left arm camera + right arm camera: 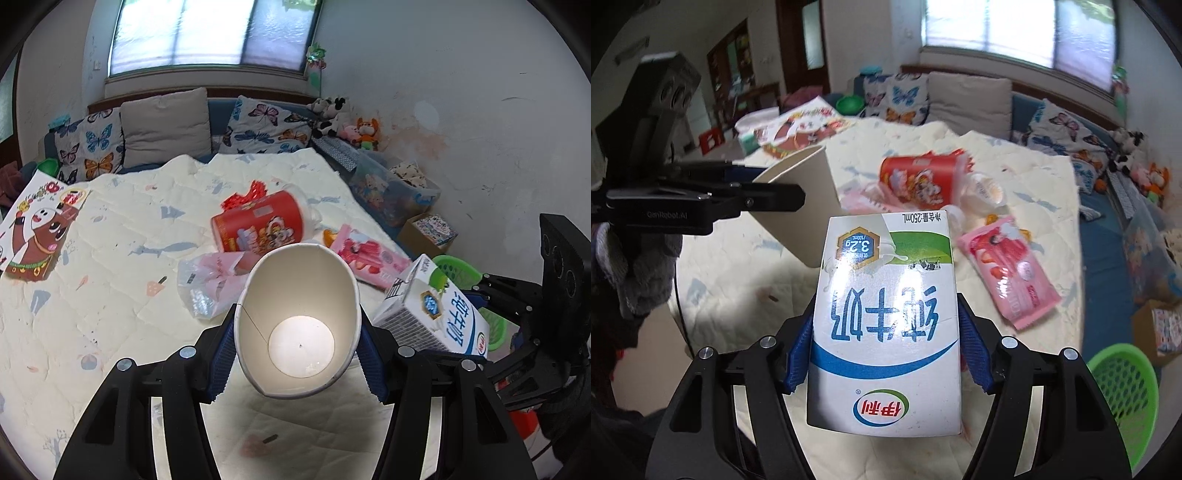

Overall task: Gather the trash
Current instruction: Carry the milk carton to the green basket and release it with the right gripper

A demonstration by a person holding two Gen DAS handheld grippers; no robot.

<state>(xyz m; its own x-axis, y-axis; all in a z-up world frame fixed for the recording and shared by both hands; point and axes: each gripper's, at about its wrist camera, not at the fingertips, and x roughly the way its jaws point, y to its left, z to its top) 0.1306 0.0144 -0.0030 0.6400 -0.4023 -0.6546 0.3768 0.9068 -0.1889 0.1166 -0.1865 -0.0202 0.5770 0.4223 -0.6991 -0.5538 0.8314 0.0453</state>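
My left gripper (297, 352) is shut on a white paper cup (299, 321), its empty mouth turned toward the camera, held above the cream quilt (110, 288). My right gripper (886, 354) is shut on a white milk carton (886, 325) with blue and green print; that carton (436, 310) also shows at the right of the left wrist view. The cup (809, 206) and the left gripper (757, 184) appear at the left of the right wrist view. On the quilt lie a red jar (258, 225), a pink wrapper (369, 258) and a clear plastic bag (210, 280).
A green mesh basket (1123, 398) stands on the floor at the right, below the bed edge. A colourful flat box (37, 229) lies at the quilt's left. Pillows (166, 129), plush toys (343, 122), a clear bin (395, 192) and a cardboard box (428, 230) line the far side.
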